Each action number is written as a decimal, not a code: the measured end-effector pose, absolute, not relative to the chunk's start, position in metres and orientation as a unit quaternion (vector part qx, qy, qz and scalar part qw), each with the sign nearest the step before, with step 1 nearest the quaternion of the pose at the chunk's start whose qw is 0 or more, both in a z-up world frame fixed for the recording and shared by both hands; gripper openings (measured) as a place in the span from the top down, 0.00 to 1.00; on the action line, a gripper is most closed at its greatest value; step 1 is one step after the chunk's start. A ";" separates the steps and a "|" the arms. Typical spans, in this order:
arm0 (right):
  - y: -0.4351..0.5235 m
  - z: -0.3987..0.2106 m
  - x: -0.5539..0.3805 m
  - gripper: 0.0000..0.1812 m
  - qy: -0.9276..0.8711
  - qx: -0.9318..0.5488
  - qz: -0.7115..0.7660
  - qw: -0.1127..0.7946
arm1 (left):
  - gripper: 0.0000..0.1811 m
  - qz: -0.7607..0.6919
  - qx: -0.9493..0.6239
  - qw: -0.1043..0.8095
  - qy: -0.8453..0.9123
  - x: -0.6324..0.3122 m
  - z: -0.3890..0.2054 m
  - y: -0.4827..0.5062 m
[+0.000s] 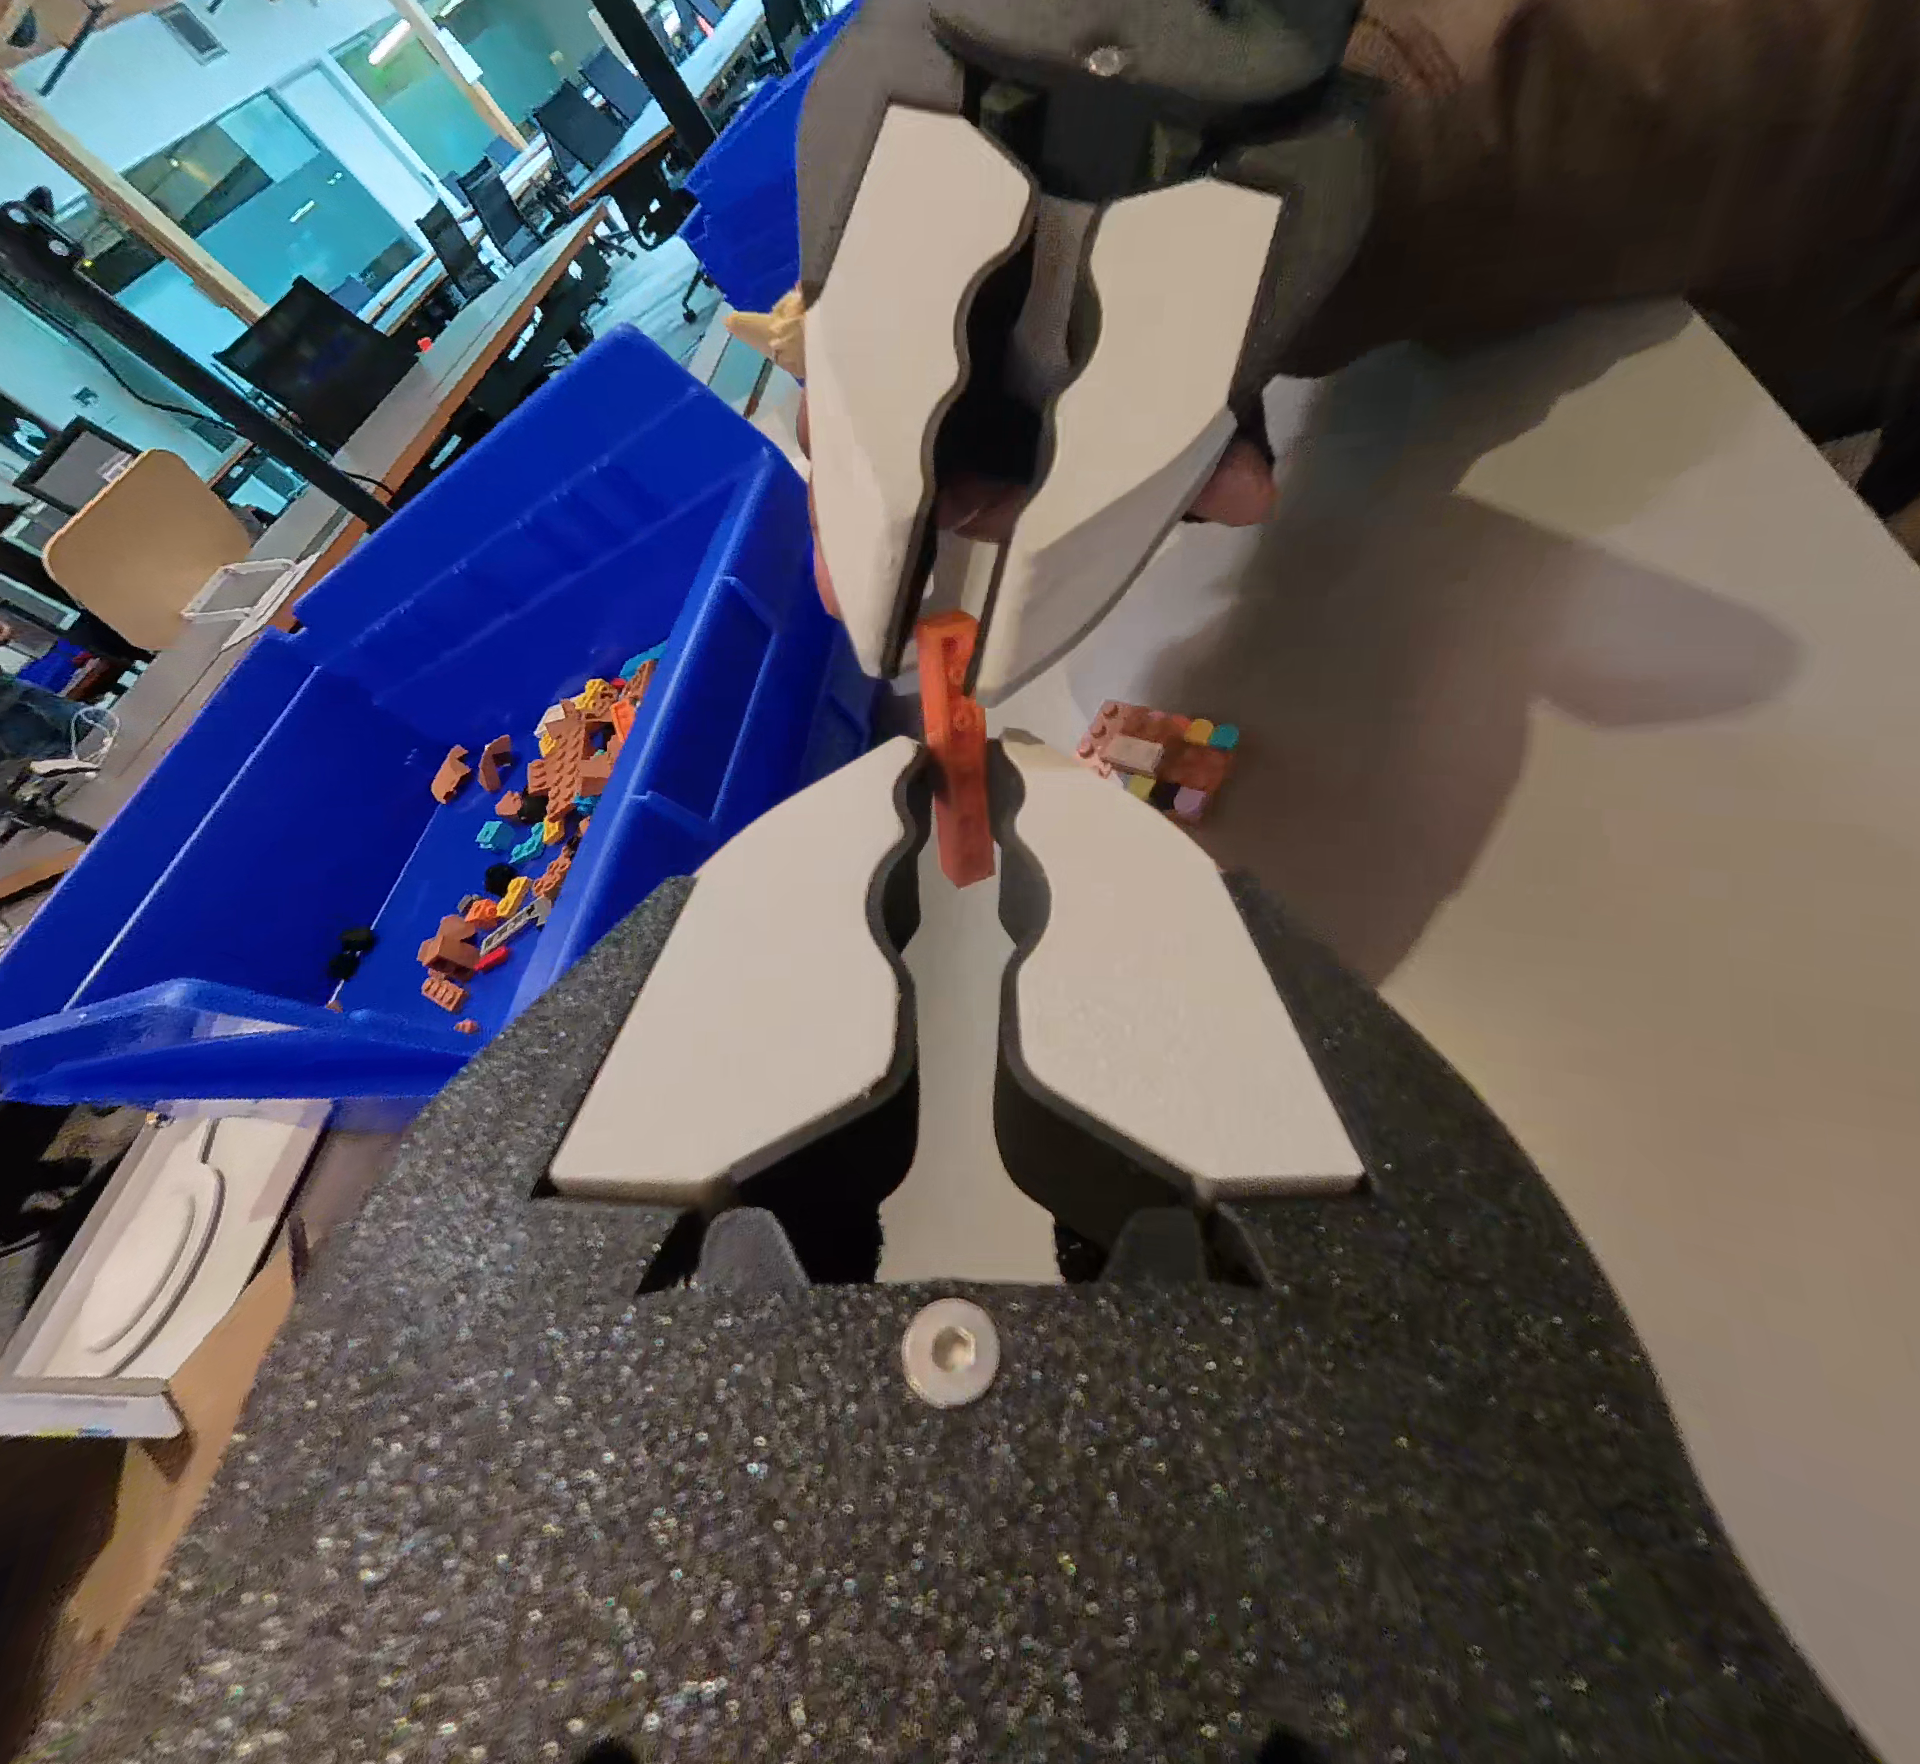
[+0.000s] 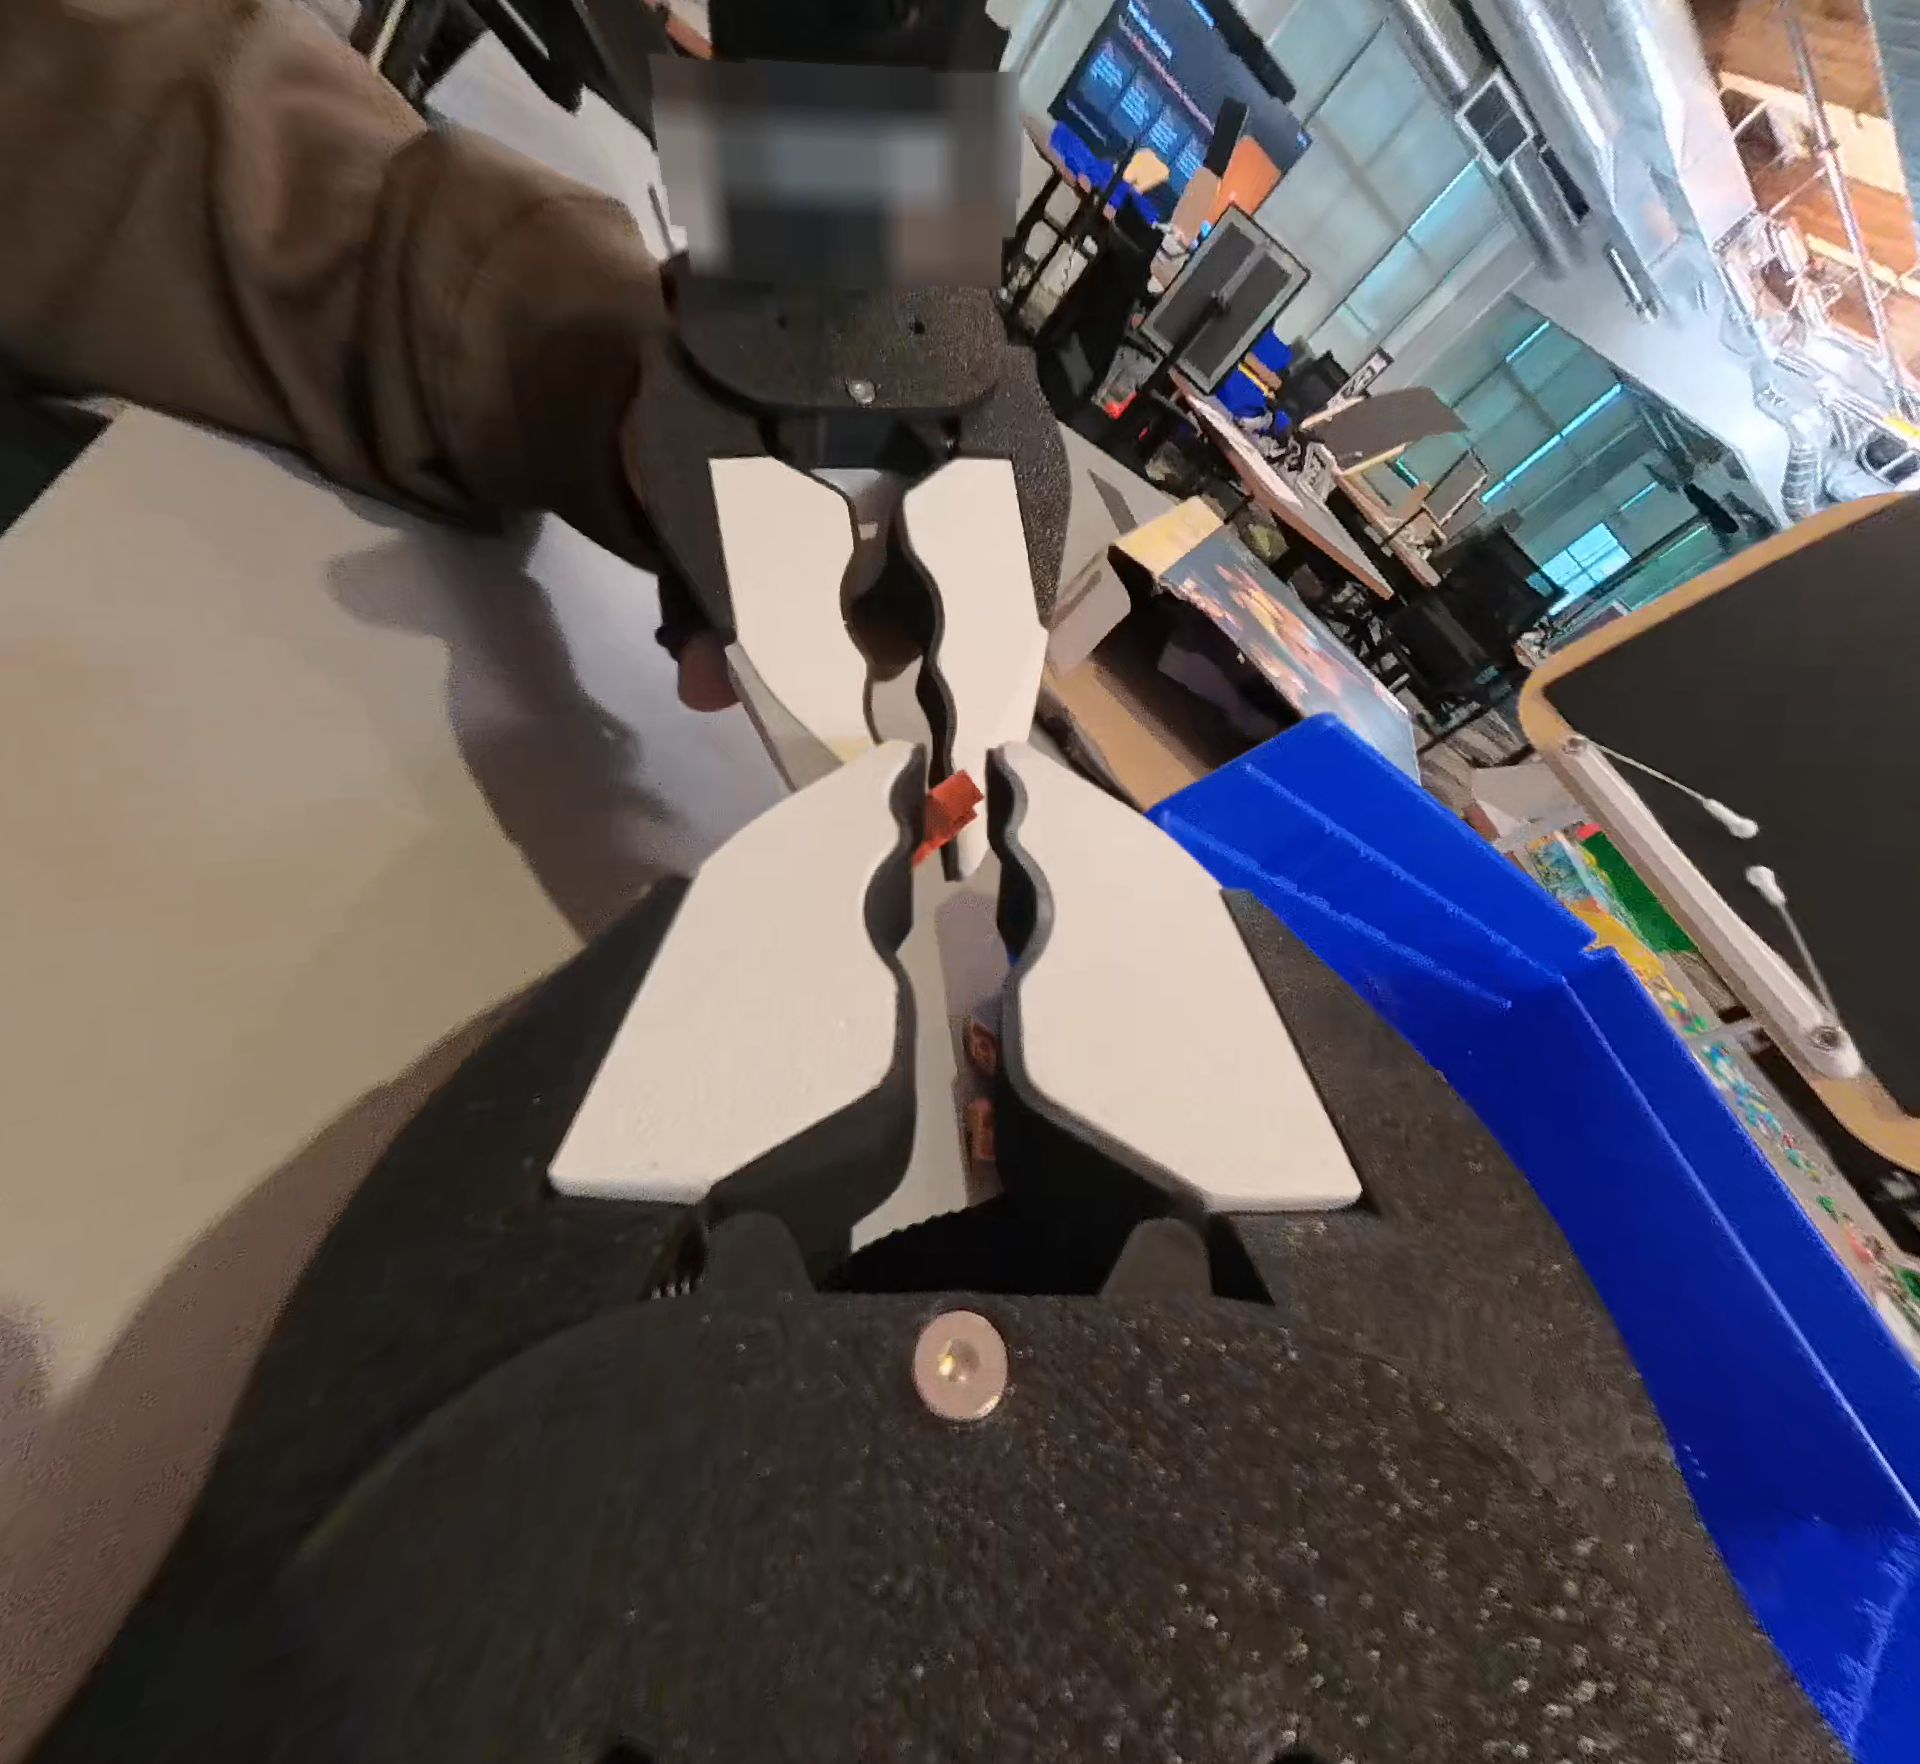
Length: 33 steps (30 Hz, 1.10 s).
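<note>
Here, L gripper (image 1: 954, 764) and R gripper (image 1: 935, 665) meet tip to tip above the table (image 1: 1558, 883) w/ bin (image 1: 364, 779) beside, both clenched on orange brick pieces (image 1: 958, 758); thin grips, so any twist could pop one loose.

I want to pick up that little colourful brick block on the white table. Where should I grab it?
Probably pinch the colourful brick block across its two smooth side walls, coming straight down from above: it lies flat on the white table, with bare table beside it.
</note>
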State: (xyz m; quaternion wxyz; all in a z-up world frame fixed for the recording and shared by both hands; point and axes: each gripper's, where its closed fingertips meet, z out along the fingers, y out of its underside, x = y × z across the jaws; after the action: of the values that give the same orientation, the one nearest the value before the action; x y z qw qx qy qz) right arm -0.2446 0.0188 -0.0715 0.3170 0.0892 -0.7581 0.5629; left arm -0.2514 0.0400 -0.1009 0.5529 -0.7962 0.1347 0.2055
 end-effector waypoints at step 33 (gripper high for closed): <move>0.024 -0.119 -0.242 0.86 -0.839 0.064 0.497 0.212 | 0.95 0.159 -0.907 0.375 0.104 -0.272 -0.153 -0.001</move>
State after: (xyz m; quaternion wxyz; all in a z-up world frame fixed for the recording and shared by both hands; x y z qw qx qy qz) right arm -0.2423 0.0240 -0.1187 0.2122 0.0639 -0.8391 0.4968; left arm -0.2719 -0.0014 -0.1530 0.3753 -0.9072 0.1043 0.1590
